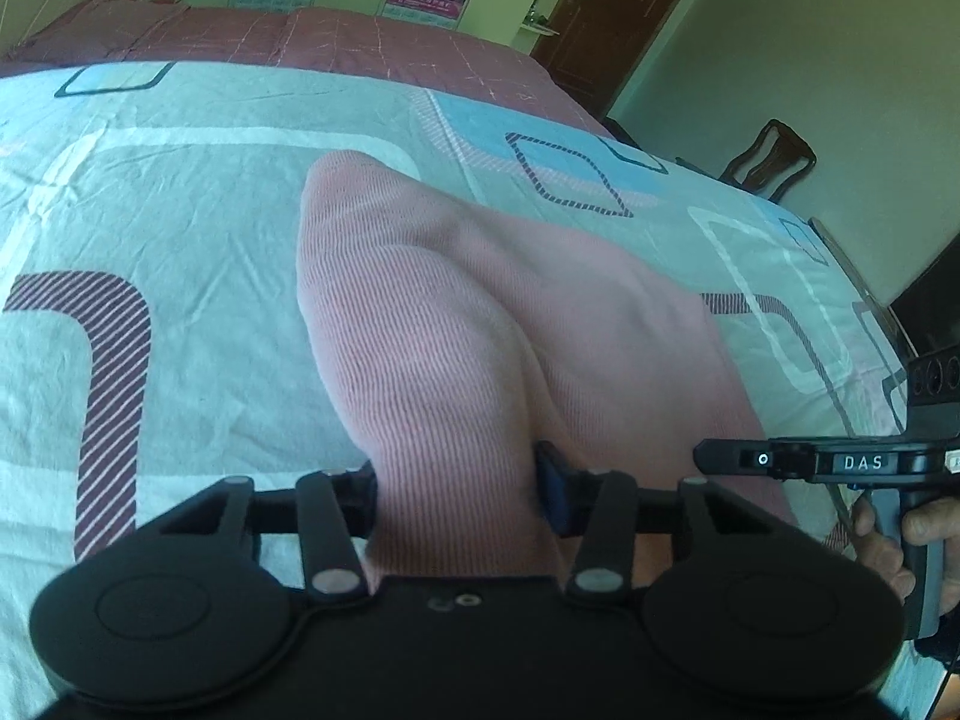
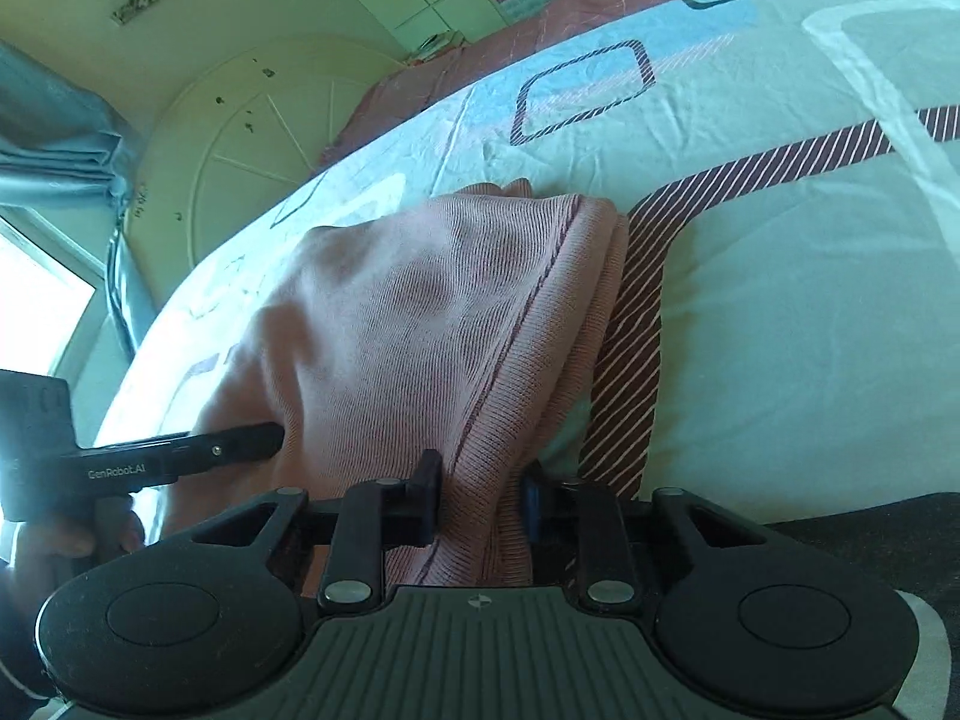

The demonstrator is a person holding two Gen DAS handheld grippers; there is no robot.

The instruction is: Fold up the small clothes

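A pink ribbed knit garment [image 1: 480, 300] lies bunched on the patterned bed sheet [image 1: 180, 210]. My left gripper [image 1: 456, 492] is shut on its near edge, with cloth filling the gap between the jaws. In the right wrist view the same garment [image 2: 420, 312] shows a dark seam line and a folded edge on the right. There my right gripper [image 2: 480, 504] is shut on a gathered strip of its near hem. Each gripper shows in the other's view from the side: the right one's finger [image 1: 738, 459] and the left one's finger [image 2: 240, 441], both against the cloth.
The sheet [image 2: 780, 300] is pale with blue squares and maroon striped bands. A maroon blanket [image 1: 360, 42] covers the far part of the bed. A wooden chair [image 1: 774, 159] and a brown door [image 1: 606, 12] stand beyond it. A round headboard [image 2: 252, 138] and a grey curtain [image 2: 54, 138] are at the left.
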